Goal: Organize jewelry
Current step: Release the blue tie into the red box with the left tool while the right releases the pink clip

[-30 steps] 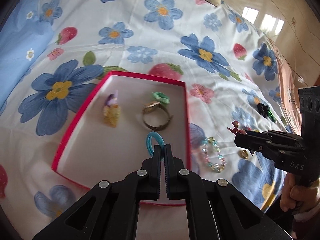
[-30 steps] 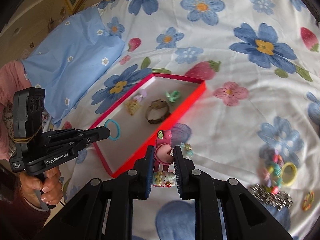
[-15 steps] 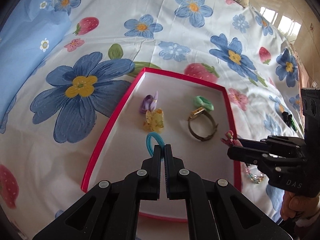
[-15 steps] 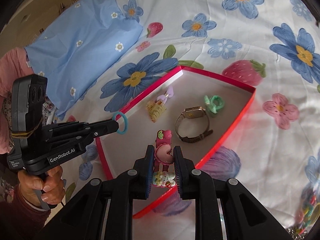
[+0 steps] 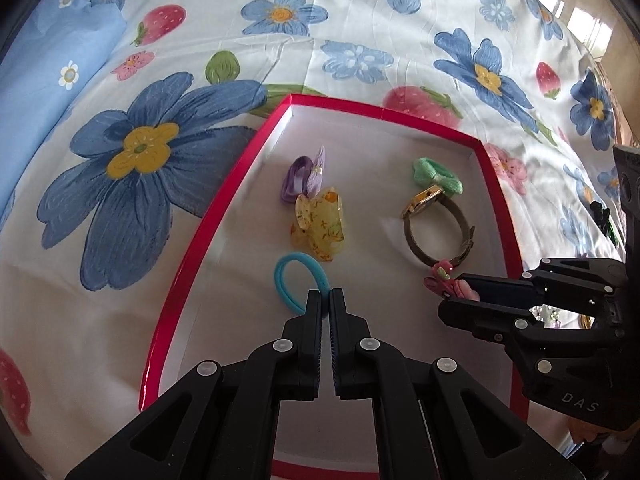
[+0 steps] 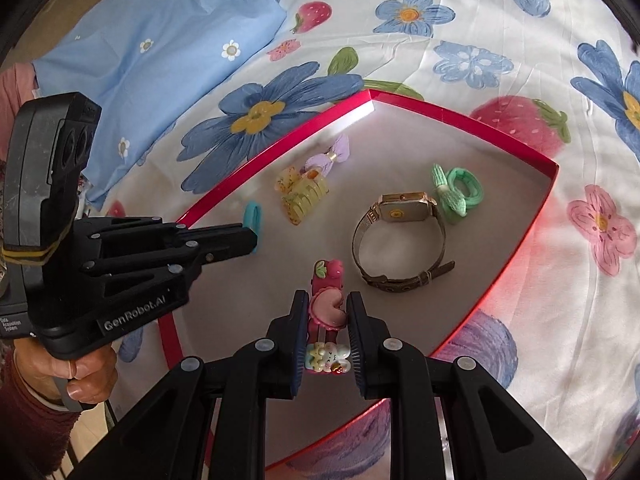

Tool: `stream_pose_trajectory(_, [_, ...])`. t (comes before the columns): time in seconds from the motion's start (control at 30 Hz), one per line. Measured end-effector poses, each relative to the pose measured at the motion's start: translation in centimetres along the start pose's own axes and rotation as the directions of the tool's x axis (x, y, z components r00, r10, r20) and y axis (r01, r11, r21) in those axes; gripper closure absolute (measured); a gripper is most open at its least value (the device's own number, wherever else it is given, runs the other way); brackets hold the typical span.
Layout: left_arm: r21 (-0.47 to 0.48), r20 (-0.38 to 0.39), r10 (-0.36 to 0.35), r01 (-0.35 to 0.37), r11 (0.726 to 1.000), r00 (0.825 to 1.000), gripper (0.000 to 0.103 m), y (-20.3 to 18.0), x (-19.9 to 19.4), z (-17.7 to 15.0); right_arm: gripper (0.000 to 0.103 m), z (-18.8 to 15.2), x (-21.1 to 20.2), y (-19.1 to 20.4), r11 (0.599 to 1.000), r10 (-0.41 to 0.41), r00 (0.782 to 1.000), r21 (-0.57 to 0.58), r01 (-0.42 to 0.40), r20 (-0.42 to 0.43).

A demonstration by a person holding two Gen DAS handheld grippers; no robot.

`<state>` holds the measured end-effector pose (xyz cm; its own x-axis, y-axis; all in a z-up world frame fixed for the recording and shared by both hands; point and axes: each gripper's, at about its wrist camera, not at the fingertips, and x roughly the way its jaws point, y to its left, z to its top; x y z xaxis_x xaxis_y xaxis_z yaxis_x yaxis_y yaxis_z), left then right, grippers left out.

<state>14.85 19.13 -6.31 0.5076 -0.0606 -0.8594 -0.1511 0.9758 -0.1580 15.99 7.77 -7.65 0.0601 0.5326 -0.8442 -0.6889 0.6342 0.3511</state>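
Note:
A red-rimmed box (image 5: 224,196) (image 6: 460,114) lies on the flowered sheet. In it are a purple bow tie (image 5: 304,174), a yellow claw clip (image 5: 320,224) (image 6: 300,194), a green bow tie (image 5: 438,172) (image 6: 456,188) and a gold watch (image 5: 438,220) (image 6: 400,240). My left gripper (image 5: 325,294) (image 6: 252,238) is shut on a blue hair tie (image 5: 298,280) (image 6: 253,216), low over the box floor. My right gripper (image 6: 327,300) (image 5: 450,286) is shut on a pink decorated hair clip (image 6: 326,304) (image 5: 442,276) just over the box near the watch strap.
A blue pillow (image 6: 152,44) (image 5: 44,80) lies to the left of the box. More small jewelry (image 5: 602,216) lies on the sheet to the right, partly hidden behind the right gripper. A floor edge shows at far right (image 5: 592,28).
Both grippers have moved forward and down over the box with their items. The blue tie and the pink clip now hang inside the box rim; both grips are unchanged.

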Motion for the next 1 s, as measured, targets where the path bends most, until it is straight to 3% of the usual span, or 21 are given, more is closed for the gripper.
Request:
stream_pose_trajectory(0.27, [-0.037,-0.016,-0.011,0.010,0.999,1.000,0.096,0.8,0.9,-0.2,0.083,0.3,0.9,0.5,0.999,-0.029,0.999,-0.046,0.028,-0.027])
stream_pose_trajectory(0.4, [-0.050,-0.012,-0.015,0.014,0.999,1.000,0.083,1.0,0.7,-0.3,0.083,0.4,1.1,0.6,0.998,-0.031,0.999,-0.056,0.029,-0.037])
stream_pose_trajectory(0.6, [-0.051,-0.004,-0.005,0.005,0.999,1.000,0.082,0.8,0.3,-0.7,0.082,0.3,1.0,0.6,0.999,-0.027,0.999,-0.043,0.025,-0.034])
stream_pose_trajectory(1.0, [-0.052,0.024,-0.005,0.007,0.999,1.000,0.068,0.5,-2.1,-1.0,0.075,-0.6,-3.5,-0.1,1.000,-0.014,0.997,0.018,0.013,0.070])
